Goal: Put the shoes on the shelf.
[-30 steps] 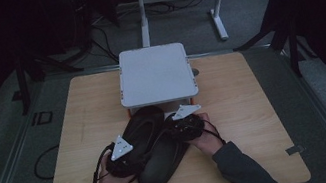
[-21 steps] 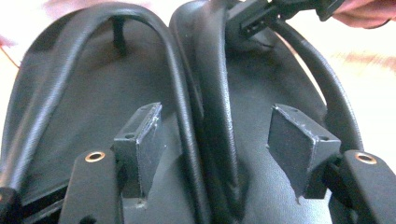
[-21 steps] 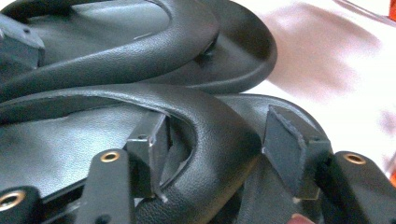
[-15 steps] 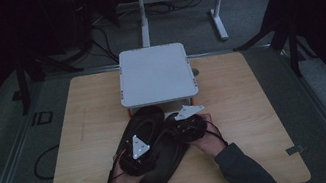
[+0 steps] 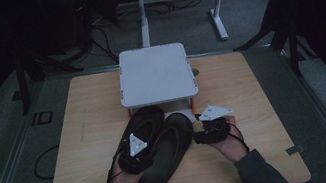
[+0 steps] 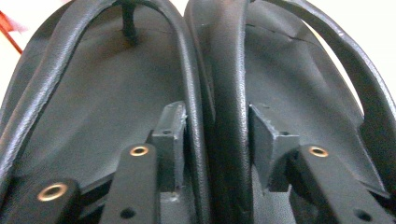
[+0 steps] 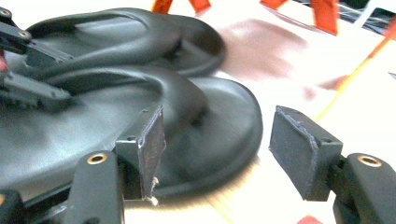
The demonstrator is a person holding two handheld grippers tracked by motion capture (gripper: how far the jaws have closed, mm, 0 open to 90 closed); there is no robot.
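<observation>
Two black flip-flops lie side by side on the wooden table [image 5: 89, 114]: the left one [image 5: 144, 119] [image 6: 93, 102] and the right one [image 5: 171, 147] [image 6: 303, 93]. My left gripper [image 5: 140, 140] [image 6: 217, 126] sits over their inner edges. Its jaws have just been closing, and the pads now press on the two neighbouring straps. My right gripper [image 5: 199, 131] [image 7: 219, 135] hangs just right of the right flip-flop [image 7: 219, 116]. Its jaws have just been opening and stand open, with nothing between the pads.
A white-topped stand [image 5: 155, 75] with orange legs stands just behind the flip-flops' toes. Cables trail off the table's left front edge. A metal frame and more cables are on the floor beyond the table.
My left gripper has moved right, onto the middle of the pair, and closed. My right gripper has pulled away to the right of the right flip-flop and opened.
</observation>
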